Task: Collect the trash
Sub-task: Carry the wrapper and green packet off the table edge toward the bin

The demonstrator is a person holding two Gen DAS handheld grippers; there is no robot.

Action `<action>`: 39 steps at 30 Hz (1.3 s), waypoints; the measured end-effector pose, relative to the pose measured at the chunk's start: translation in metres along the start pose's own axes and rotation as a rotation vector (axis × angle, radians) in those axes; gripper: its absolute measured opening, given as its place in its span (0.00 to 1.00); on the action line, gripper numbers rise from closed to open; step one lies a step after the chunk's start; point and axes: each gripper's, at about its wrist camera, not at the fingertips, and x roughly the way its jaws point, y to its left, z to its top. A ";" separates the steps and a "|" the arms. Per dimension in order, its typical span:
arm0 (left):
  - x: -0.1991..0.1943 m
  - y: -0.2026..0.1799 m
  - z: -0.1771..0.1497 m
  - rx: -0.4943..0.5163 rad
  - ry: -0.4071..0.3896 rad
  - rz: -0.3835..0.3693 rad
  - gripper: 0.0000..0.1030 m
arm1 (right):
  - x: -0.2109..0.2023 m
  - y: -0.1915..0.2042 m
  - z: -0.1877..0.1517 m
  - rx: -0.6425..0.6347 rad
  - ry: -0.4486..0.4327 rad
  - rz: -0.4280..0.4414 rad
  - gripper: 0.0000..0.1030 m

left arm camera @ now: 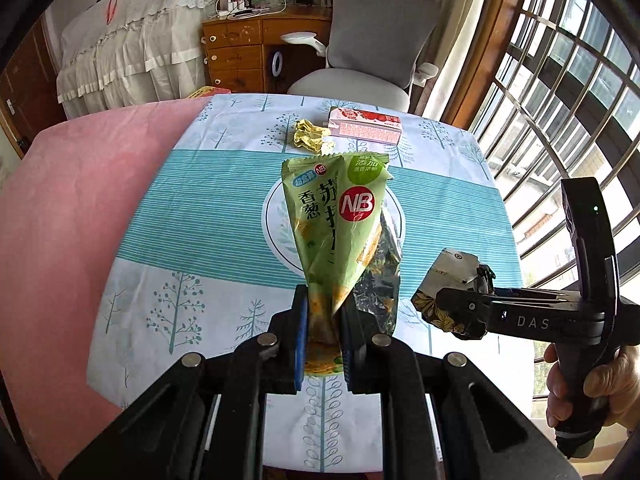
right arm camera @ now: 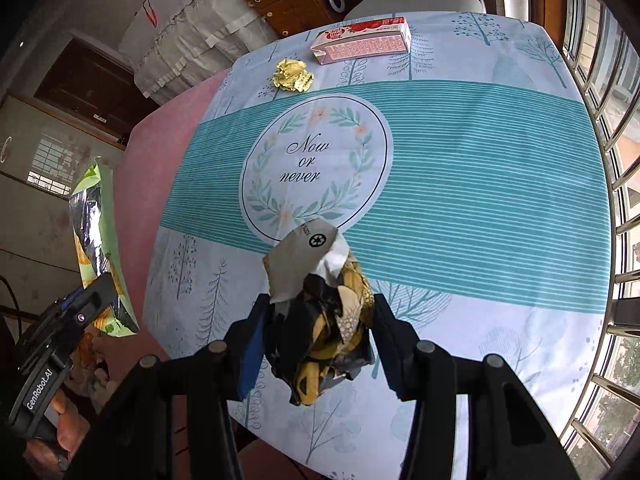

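Two pieces of trash are held above the counter (right arm camera: 500, 168), which is covered by a tree-patterned cloth with a teal striped band and a round wreath emblem (right arm camera: 316, 166). A green snack bag (left arm camera: 336, 224) is clamped at its lower end by the left hand-held gripper (left arm camera: 323, 336), whose jaws are nearly closed on it; the bag stands up over the emblem, its silver inside showing along one edge. A crumpled black-and-gold wrapper (right arm camera: 324, 320) with a pale paper flap is gripped by the right hand-held gripper (right arm camera: 320, 340), its jaws pressed against both sides of the wad, just below the emblem in the right wrist view. Beyond the emblem, at the far end of the counter, a crumpled yellow wrapper (right arm camera: 292, 74) lies on the cloth, and a pink carton (right arm camera: 360, 42) lies on its side near it, the two apart. A grey office chair (left arm camera: 380, 36) is seen behind the far edge, with a barred window (left arm camera: 560, 92) to its right.
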 end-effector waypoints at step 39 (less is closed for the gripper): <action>0.018 0.113 -0.285 0.151 0.281 -0.139 0.12 | 0.123 0.077 -0.308 0.288 0.075 -0.158 0.48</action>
